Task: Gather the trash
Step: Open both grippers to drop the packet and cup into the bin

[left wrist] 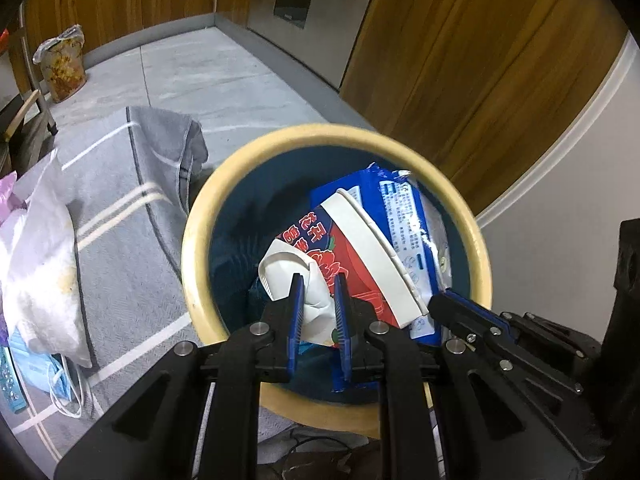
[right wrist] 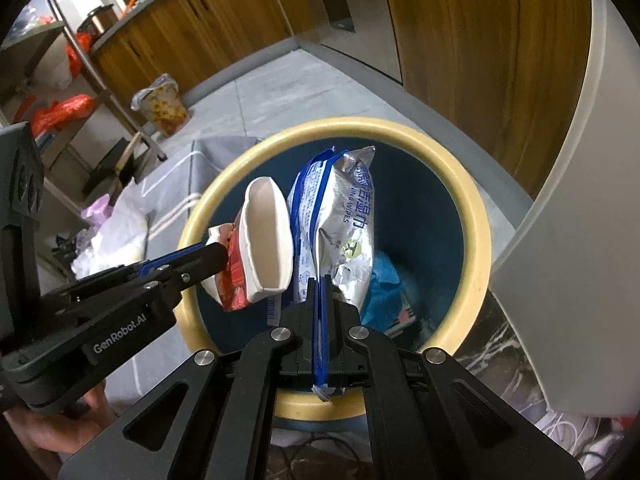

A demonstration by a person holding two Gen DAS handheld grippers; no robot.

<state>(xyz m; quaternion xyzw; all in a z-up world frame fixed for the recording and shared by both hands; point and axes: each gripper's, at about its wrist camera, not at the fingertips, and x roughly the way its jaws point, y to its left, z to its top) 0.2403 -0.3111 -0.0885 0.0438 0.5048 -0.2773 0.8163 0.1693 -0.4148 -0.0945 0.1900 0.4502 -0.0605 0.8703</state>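
Looking along the left tongs [left wrist: 318,280], the blue pads are clamped on a crushed white paper cup with red print [left wrist: 316,276], and that cup hangs directly over the mouth of the round bin with the cream rim [left wrist: 192,240]. Its flattened white rim runs diagonally across the opening, up and away from the tongs. At right in this view the right tongs [left wrist: 460,300] reach in over the rim, with a blue wet-wipes packet [left wrist: 404,216] lying just behind the cup. On the rug [left wrist: 120,248] to the left, well apart from the bin, sit a crumpled white plastic bag [left wrist: 36,256] and a blue face mask [left wrist: 52,380], apparently still to be gathered.

From the right wrist, the right tongs [right wrist: 322,280] are closed on the lower edge of the wet-wipes packet [right wrist: 340,224], which stands nearly upright with its long axis pointing away from the tongs, over the bin [right wrist: 476,216] interior. The left tongs [right wrist: 218,254] come in from the left holding the cup [right wrist: 266,236], touching or just beside the packet. Some blue trash [right wrist: 384,284] already lies at the bottom.

Both items are straight above the opening, so I judge release is all that remains; the cup sits nearer the left rim.
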